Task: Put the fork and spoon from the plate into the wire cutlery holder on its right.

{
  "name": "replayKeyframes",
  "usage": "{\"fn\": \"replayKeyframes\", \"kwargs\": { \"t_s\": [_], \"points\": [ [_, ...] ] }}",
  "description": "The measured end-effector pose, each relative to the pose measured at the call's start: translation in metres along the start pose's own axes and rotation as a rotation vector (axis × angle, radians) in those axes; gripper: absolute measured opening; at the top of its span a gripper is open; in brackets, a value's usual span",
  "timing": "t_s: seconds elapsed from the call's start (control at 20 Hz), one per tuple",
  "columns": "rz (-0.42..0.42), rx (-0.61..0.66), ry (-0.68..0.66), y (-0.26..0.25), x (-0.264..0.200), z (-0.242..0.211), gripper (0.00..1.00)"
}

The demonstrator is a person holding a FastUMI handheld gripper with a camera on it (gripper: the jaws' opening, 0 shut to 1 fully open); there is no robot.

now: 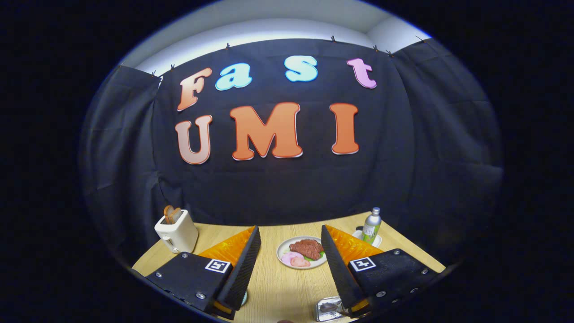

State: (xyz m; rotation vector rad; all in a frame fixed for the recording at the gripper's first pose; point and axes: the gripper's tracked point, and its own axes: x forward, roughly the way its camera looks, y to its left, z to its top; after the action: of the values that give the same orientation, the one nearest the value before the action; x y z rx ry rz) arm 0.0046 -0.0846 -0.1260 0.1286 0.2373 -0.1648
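Note:
My gripper (290, 229) is held above a light wooden table (278, 287), open, with nothing between its fingers. Beyond the fingertips, in the gap between them, lies a white plate (280, 249) holding a piece of brown meat, pink ham slices and a bit of green. Close under the gripper, by the base of the right finger, a shiny metal object (328, 309) is partly hidden, and I cannot tell what it is. A pale rounded edge (244, 298) peeks out beside the base of the left finger.
A white toaster (176, 233) with a slice of toast in it stands at the table's far left. A small bottle (371, 225) with a green label stands on a white saucer at the far right. The black cloth wall closes off the back of the table.

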Motion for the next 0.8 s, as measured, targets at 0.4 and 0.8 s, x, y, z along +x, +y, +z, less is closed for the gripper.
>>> {"fn": "replayKeyframes", "kwargs": {
  "t_s": [0.4,0.8],
  "points": [
    [0.048,-0.035,-0.085,0.068,0.019,0.004,0.81],
    [0.059,-0.013,-0.078,0.110,0.027,-0.005,0.81]
  ]
}}
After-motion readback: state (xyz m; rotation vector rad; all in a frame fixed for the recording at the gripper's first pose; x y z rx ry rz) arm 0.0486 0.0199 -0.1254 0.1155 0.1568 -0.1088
